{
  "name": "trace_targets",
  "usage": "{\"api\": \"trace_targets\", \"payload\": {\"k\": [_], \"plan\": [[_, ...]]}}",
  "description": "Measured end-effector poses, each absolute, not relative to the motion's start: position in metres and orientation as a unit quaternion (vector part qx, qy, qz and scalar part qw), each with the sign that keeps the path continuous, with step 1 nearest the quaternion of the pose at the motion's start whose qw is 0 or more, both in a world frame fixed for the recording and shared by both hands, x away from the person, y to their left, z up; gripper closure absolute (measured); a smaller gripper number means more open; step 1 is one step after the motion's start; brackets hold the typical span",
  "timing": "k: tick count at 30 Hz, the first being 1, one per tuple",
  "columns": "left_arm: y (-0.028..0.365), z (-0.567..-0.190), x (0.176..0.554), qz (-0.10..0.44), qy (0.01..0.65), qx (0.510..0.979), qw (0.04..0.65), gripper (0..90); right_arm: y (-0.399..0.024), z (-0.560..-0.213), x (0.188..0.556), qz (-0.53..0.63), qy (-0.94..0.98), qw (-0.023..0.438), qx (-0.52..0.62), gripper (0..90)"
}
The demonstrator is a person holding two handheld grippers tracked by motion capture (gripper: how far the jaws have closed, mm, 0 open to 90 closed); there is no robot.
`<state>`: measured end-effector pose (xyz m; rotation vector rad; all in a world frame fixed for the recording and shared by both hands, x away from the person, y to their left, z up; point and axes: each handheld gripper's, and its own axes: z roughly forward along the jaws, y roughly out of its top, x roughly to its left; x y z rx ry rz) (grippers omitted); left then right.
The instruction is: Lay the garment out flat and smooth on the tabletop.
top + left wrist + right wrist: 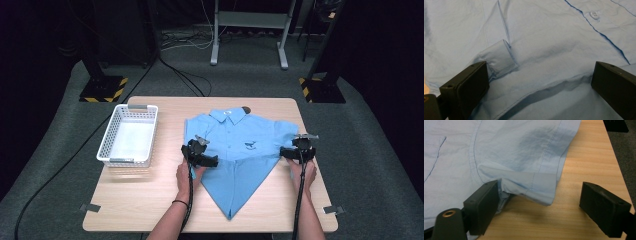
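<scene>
resting spread wide at mid-frame, left gripper (212, 161) and right gripper (286, 153) flank the blue shirt (240, 145), pinching nothing. wooden table (145, 200) centre frame, white basket (128, 135) at left, grey carpet around.

Shirt (240, 150) lies on the table (150, 200), collar at the far edge. Basket (128, 135) stands on the table left of the shirt, apart from it. Grippers flank the shirt: left gripper (212, 161) on its left part, right gripper (285, 153) at its right sleeve.

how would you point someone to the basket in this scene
Start at the wooden table and look to its left side, left of the blue shirt. The basket is a white plastic mesh tray, rectangular and empty, the only container there.
</scene>
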<state>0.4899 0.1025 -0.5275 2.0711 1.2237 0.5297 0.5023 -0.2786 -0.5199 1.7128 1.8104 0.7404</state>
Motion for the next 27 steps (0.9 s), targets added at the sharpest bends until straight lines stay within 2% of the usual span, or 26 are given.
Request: {"api": "trace_targets", "payload": {"k": [4,6,11,16,27], "plan": [[0.101,-0.527,0.491,0.205,0.466,0.794,0.333,1.0,-0.28,-0.519,0.502,0.269,0.677,0.264,0.632,9.8],[0.099,-0.527,0.491,0.206,0.465,0.794,0.333,1.0,-0.281,-0.517,0.499,0.289,0.68,0.245,0.628,3.1],[0.095,-0.527,0.492,0.208,0.461,0.796,0.333,1.0,-0.255,-0.505,0.484,0.345,0.687,0.241,0.593,2.0],[0.095,-0.527,0.492,0.207,0.462,0.796,0.333,1.0,-0.221,-0.519,0.49,0.336,0.733,0.219,0.55,0.2],[0.096,-0.527,0.492,0.2,0.463,0.796,0.335,1.0,-0.219,-0.527,0.49,0.32,0.75,0.221,0.535,0.0]]}}
